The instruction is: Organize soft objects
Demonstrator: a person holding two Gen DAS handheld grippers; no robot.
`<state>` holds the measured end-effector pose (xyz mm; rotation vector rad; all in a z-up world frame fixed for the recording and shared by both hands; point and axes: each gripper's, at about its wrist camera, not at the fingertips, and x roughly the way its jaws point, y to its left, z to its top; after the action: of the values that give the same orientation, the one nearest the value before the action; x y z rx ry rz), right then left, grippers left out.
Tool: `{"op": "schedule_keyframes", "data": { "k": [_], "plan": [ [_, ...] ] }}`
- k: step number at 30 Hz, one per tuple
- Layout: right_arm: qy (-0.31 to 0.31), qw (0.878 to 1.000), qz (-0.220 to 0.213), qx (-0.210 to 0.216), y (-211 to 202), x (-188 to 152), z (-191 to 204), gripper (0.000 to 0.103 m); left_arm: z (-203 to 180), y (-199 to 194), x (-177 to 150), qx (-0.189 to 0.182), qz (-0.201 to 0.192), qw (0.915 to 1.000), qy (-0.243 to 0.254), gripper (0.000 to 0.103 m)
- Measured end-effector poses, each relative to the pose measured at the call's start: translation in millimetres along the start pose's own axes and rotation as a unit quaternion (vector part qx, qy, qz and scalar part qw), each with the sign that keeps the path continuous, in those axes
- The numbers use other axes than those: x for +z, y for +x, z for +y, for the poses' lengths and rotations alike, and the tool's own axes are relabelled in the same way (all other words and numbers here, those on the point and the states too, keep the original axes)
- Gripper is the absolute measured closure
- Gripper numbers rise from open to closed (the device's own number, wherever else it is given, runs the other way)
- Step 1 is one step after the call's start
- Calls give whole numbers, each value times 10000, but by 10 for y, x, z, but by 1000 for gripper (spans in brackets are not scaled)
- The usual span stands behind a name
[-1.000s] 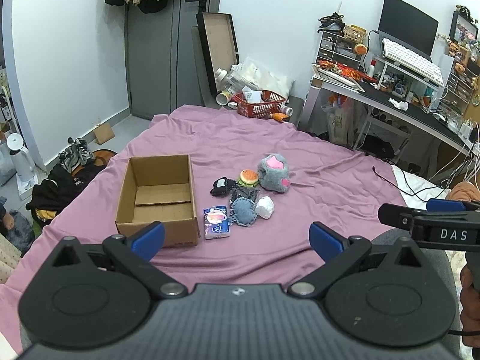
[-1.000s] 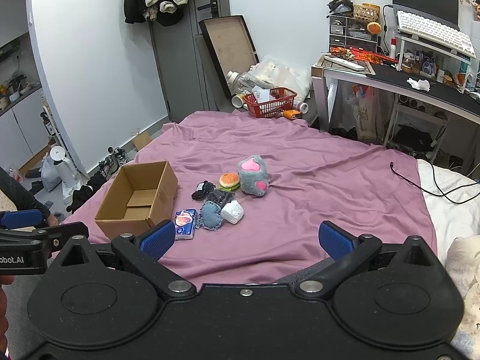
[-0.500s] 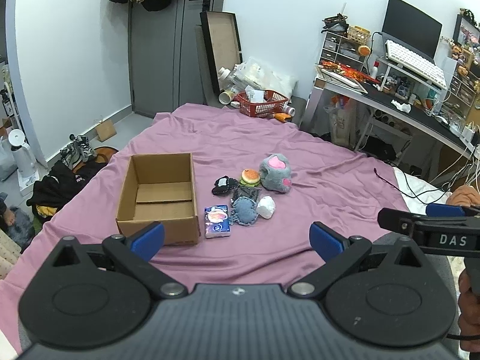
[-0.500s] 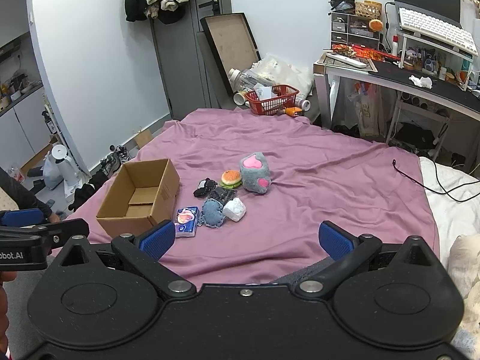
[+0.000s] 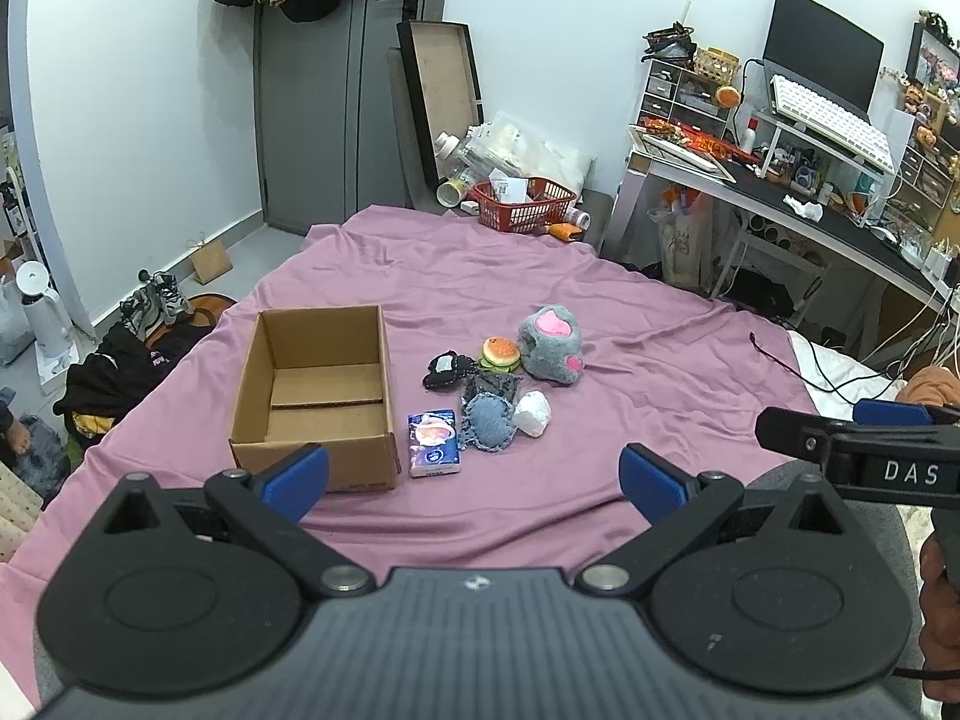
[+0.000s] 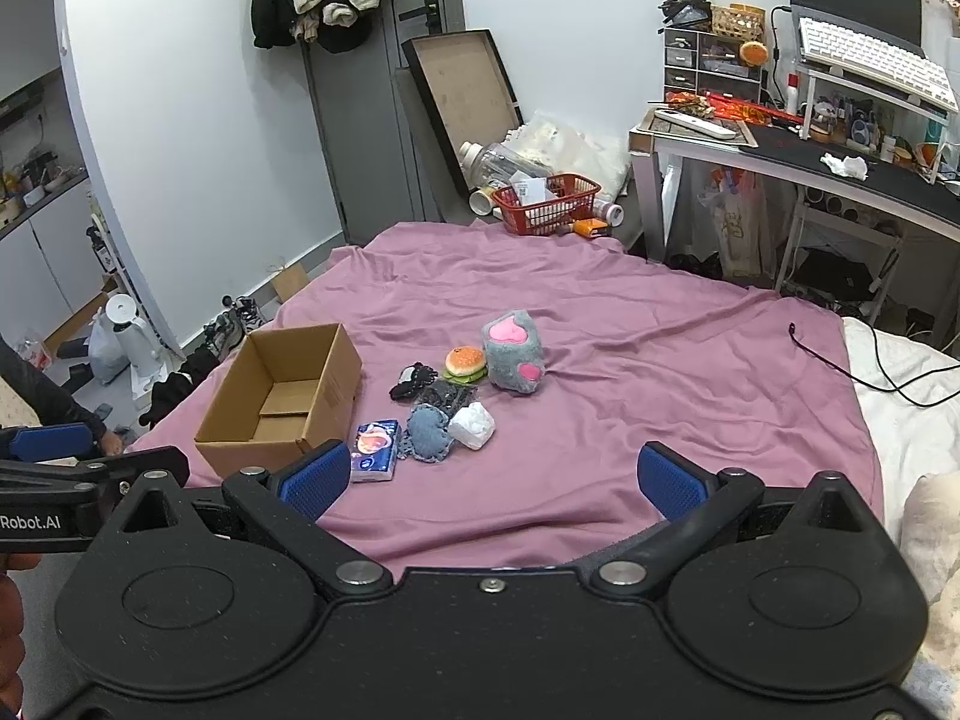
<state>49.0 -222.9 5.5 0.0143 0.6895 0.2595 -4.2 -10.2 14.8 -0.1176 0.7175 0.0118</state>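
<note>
Both tools poised above the near edge of a purple bedspread (image 5: 630, 312), nothing yet in hand: left gripper (image 5: 474, 477) spread wide and empty, right gripper (image 6: 495, 477) likewise agape with nothing between its blue pads (image 6: 666, 480). Open cardboard box (image 5: 318, 390) toward the near-left corner of the spread, apparently empty, flaps out of the way. Just right of it, a loose cluster of soft things near the middle of the bed: tissue pack (image 5: 433, 443) almost against the box wall, denim heart cushion (image 5: 489, 429) beside it, white squishy lump (image 5: 532, 413) touching the cushion's right side, dark patterned pouch (image 5: 492, 385) partly under the cushion, small black plush (image 5: 445, 369) and burger squishy (image 5: 499, 354) behind, grey plush with pink hearts (image 5: 551, 345) at the far right of the pile. Likely first step: a reach for one item, then a drop into the box. Best taken from the outside of the pile inward, tissue pack or white lump first, to avoid dragging neighbours. Worth descending straight down with jaws spread past the item's width, closing gently, since stuffing gives and sheet fabric may bunch into the grip. Worth lifting clear of the box rim before release.
</note>
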Motion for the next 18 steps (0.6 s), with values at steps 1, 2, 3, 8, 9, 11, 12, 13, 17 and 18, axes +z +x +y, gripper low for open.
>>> {"op": "schedule_keyframes", "data": {
  "k": [1,2,3,8,9,11,12,13,17,18],
  "plan": [
    [-5,10000,13,13,10,1,2,0,0,1,5,-4,0,10000,-4,1],
    [-11,10000,16,21,19,3,2,0,-3,4,6,-9,-3,10000,0,1],
    [-14,10000,16,24,22,8,4,0,-4,10,7,-17,-2,10000,0,1],
    [24,10000,25,53,51,5,-15,0,-18,42,5,-40,18,10000,-8,1],
    [31,10000,34,54,60,5,-13,0,-22,50,3,-47,26,10000,1,1],
    [35,10000,42,51,81,1,-14,0,-18,77,3,-58,44,10000,10,1],
    [34,10000,41,54,84,-6,-14,0,-20,93,3,-57,62,10000,13,1],
    [37,10000,45,64,88,-4,-15,0,-22,113,4,-47,82,10000,10,1],
    [80,9999,83,92,157,14,-47,0,-13,202,16,-21,140,9999,-25,1],
    [87,9999,90,99,178,18,-54,0,-14,227,21,-13,155,9999,-40,1]
  ]
}}
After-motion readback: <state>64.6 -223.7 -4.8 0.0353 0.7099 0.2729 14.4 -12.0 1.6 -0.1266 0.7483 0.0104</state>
